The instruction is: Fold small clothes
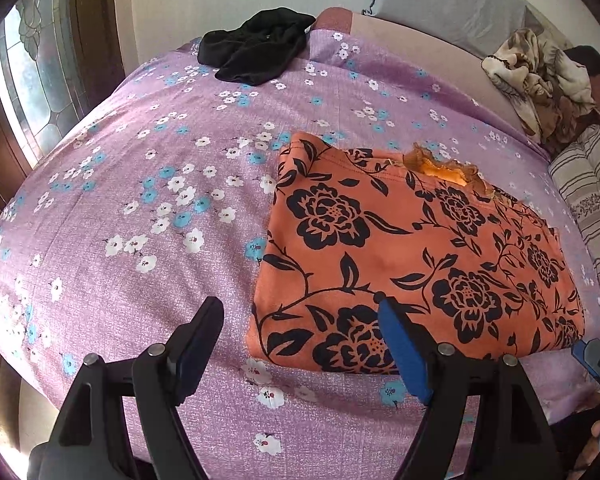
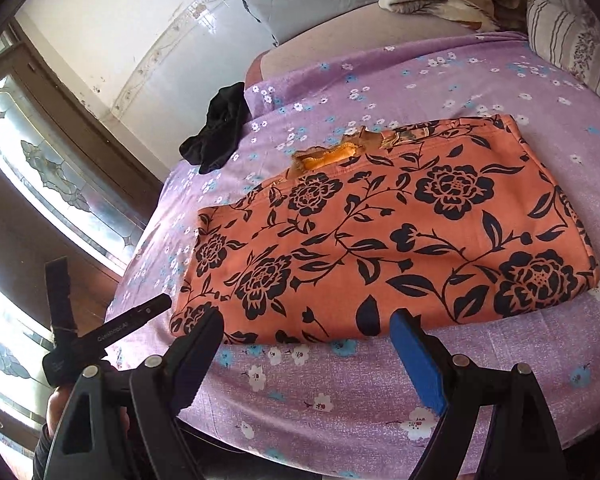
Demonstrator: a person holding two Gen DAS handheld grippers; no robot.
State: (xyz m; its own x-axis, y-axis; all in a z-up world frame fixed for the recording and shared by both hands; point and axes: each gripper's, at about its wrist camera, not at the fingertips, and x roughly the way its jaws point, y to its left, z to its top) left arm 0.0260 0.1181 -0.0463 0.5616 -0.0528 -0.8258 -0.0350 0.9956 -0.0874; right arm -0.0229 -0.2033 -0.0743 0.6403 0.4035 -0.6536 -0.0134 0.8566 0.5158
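A folded orange cloth garment with a black flower print [image 2: 384, 236] lies flat on the bed's purple floral sheet [image 1: 140, 208]. The left gripper [image 1: 300, 348] and right gripper [image 2: 308, 348] hover above its near edge, jaws wide and holding nothing. A crumpled black garment [image 1: 256, 44] sits well apart by the wall.

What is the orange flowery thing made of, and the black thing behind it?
The orange garment looks like soft, matte knit cloth, probably cotton or a blend: it lies in limp folds, with stitched hems and a black flower print. The black garment looks like thin, stretchy fabric, crumpled loosely with a faint sheen; its exact fibre can't be told.
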